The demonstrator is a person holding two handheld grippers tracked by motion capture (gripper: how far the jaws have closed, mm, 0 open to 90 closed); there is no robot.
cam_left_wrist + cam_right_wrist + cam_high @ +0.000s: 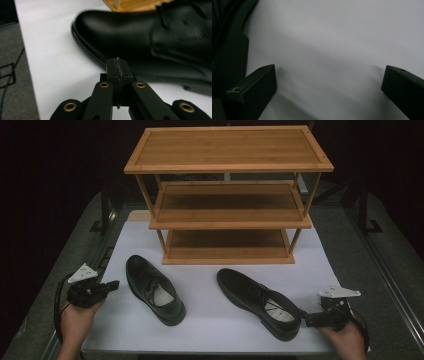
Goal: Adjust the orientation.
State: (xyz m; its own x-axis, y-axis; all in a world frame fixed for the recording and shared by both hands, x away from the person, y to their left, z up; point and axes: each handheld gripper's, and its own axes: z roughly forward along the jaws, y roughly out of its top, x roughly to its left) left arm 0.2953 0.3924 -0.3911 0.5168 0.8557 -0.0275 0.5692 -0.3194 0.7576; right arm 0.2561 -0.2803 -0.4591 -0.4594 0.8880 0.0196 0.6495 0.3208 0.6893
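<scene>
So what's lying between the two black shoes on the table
Nothing: in the high view, the stretch between the left shoe and the right shoe is bare white table surface.

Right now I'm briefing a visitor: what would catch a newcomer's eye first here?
First the wooden three-tier rack at the back of the white table, its shelves bare. Then two black dress shoes in front of it: the left shoe and the right shoe. The left gripper sits beside the left shoe, jaws shut; the right gripper, jaws open, is by the right shoe's heel.
</scene>
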